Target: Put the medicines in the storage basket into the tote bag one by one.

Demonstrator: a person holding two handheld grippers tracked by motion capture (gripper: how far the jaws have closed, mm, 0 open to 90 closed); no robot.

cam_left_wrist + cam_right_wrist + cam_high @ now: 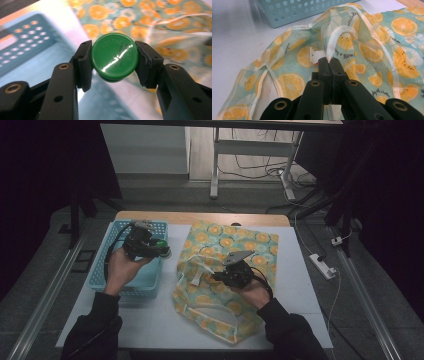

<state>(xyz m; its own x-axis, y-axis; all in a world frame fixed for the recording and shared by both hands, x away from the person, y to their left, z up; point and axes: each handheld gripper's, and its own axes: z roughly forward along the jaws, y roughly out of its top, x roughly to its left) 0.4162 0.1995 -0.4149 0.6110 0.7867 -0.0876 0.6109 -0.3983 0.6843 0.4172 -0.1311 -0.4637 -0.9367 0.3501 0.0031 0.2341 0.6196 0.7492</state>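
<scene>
Right tool (331, 61) clamped on bag's pale handle (337, 37), blue basket (294, 10) behind

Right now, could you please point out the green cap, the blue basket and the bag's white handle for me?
green cap (114, 58): left gripper view, middle of its top.
blue basket (98, 279): high view, left wall.
white handle (337, 33): right gripper view, top of the loop.
</scene>
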